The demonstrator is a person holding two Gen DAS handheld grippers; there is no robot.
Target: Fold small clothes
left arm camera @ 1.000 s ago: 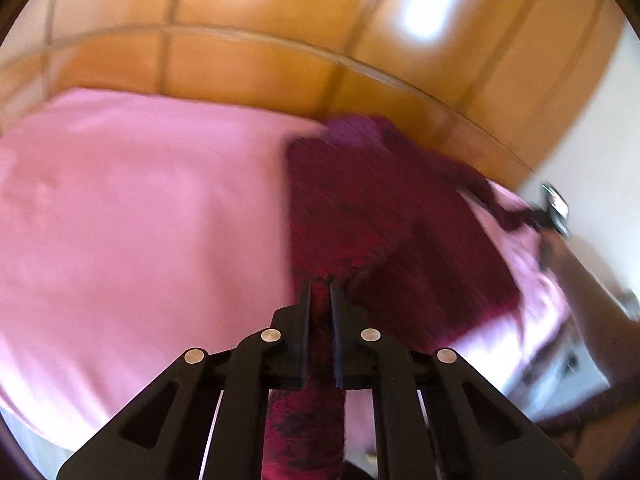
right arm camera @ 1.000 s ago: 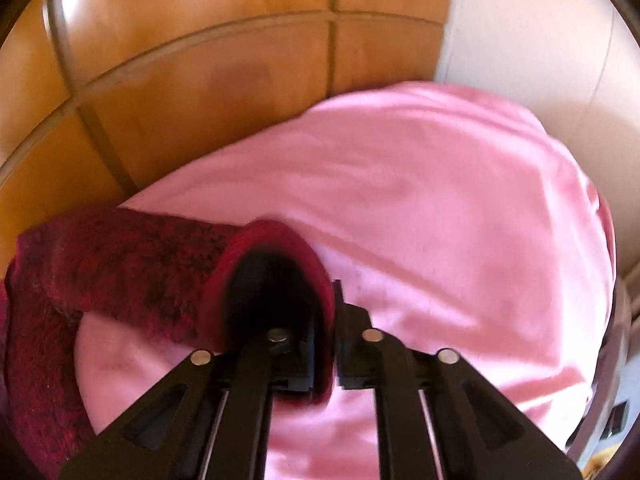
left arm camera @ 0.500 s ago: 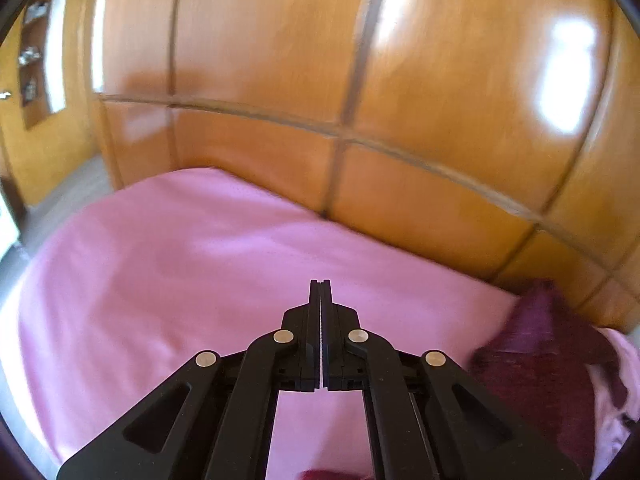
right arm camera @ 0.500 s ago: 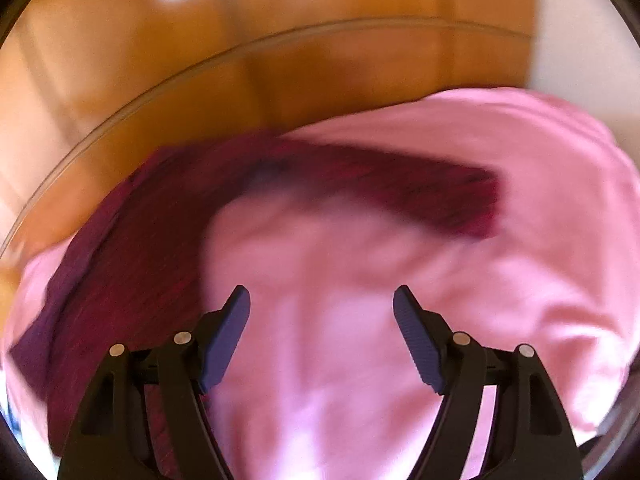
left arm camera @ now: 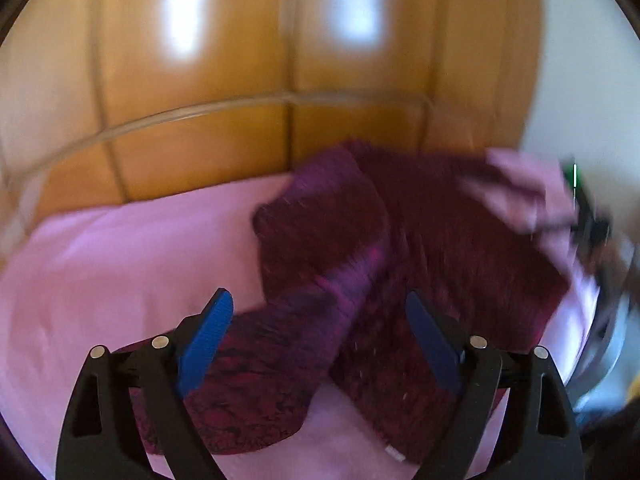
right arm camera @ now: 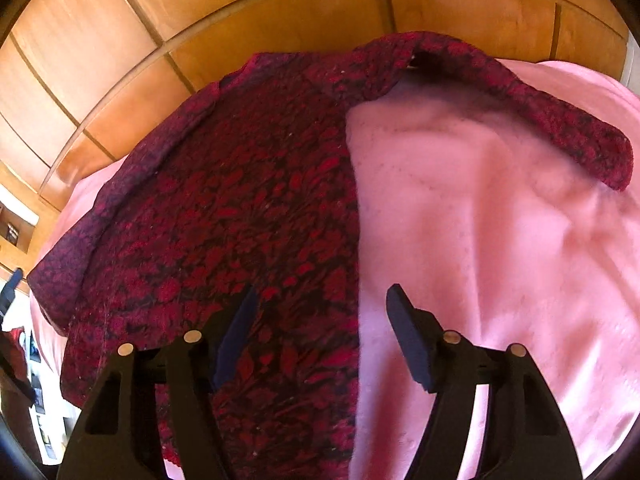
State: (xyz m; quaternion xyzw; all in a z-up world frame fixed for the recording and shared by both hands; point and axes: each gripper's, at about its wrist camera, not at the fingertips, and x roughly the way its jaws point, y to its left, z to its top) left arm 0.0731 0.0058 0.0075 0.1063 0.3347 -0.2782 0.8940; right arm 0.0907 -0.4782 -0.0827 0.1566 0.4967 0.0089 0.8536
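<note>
Left wrist view: left gripper (left arm camera: pixel 320 328) jaws just opened, spread wide, pinching nothing; dark red sweater (left arm camera: pixel 400 240) lies below on pink bedsheet (left arm camera: pixel 100 260). Right gripper (right arm camera: pixel 320 320) jaws spread, just narrowing slightly, empty; sleeve (right arm camera: pixel 560 120) toward 1 o'clock.

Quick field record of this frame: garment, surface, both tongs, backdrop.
garment: dark red patterned knit sweater, lying on the bed, one sleeve stretched out to the side
surface: pink bedsheet
left tongs: open, jaws have just been opening, hovering over a folded sleeve, not gripping it
right tongs: open, jaws just closing slightly, over the sweater's edge, nothing gripped
backdrop: wooden panels
</note>
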